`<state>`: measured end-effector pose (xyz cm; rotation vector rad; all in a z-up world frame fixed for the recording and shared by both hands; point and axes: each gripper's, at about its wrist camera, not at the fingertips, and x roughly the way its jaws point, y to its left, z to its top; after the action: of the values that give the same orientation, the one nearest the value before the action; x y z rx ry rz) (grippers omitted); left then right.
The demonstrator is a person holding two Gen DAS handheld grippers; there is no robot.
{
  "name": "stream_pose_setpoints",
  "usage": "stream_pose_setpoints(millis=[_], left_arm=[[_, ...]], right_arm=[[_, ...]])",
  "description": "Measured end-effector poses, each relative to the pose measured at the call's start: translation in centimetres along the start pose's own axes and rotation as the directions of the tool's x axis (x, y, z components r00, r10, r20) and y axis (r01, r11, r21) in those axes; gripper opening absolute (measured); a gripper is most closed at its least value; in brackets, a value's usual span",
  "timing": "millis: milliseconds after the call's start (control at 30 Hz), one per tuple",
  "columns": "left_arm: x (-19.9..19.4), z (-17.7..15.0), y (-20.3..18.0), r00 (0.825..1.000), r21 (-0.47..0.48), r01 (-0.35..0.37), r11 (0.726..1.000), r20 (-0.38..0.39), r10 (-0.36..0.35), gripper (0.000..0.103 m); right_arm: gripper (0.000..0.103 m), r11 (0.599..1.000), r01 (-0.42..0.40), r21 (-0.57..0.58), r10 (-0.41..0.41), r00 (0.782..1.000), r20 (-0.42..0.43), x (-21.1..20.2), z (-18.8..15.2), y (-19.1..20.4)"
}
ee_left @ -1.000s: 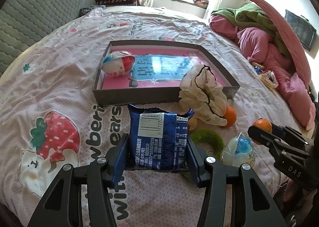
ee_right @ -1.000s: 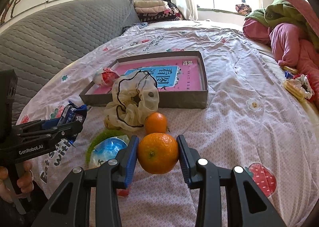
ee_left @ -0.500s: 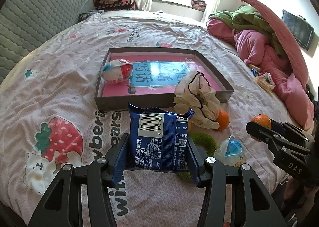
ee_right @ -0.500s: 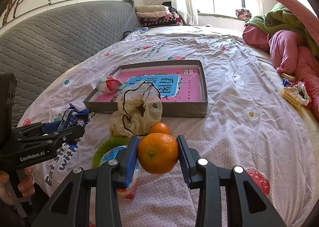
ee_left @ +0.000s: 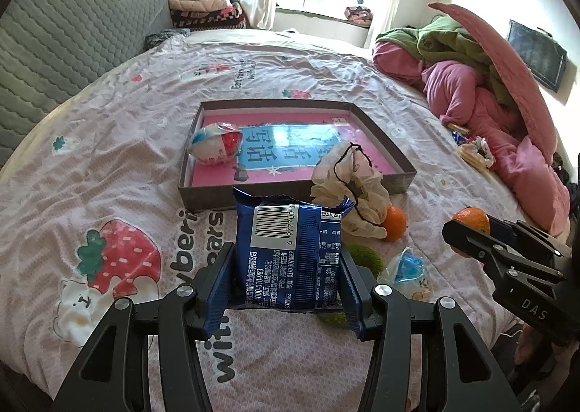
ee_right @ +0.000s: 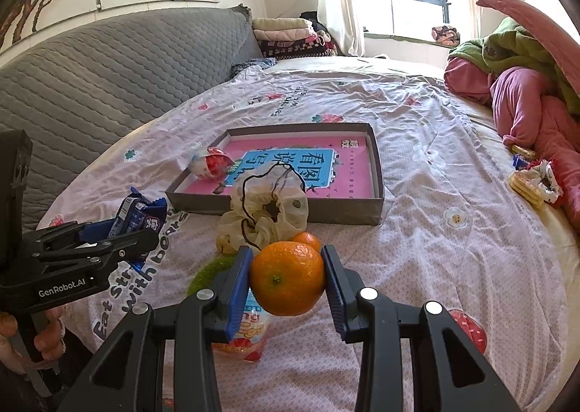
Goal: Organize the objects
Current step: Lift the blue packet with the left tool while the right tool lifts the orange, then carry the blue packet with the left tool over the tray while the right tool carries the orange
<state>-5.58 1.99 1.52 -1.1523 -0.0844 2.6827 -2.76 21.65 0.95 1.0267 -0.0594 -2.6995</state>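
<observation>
Both loads are already picked up here. A blue snack packet is clamped upright in the left gripper, and an orange is squeezed between the pads of the right gripper. Both are held off the bed, short of the grey box, which sits just ahead with a wrapped snack in its left corner.

The step in hand looks like carrying both over the near wall and dropping them in. The wall should be cleared fully before anything is lowered, since the packet hangs low. The scrunchie leaning on that wall is best avoided, so the packet could be aimed left-centre and the orange further right. The orange will roll, so it should be set down low, not dropped.
</observation>
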Motion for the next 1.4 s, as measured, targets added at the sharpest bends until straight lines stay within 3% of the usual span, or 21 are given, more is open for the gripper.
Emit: stream_pose_setpoints(millis=[800,1400], left_arm=[[-3.6,0.4,-0.3,0.997,-0.006,-0.003,1.000,0.075,0.004,0.054],[-2.2,0.8,0.0,0.997,-0.014,-0.017,1.000,0.070,0.018,0.055]], right_arm=[[0.039,1.000,0.015,-0.019,-0.014,0.997,0.081,-3.2,1.0,1.4],[0.039,1.000,0.030,-0.005,-0.030,0.996,0.088,-2.4,1.7,1.0]])
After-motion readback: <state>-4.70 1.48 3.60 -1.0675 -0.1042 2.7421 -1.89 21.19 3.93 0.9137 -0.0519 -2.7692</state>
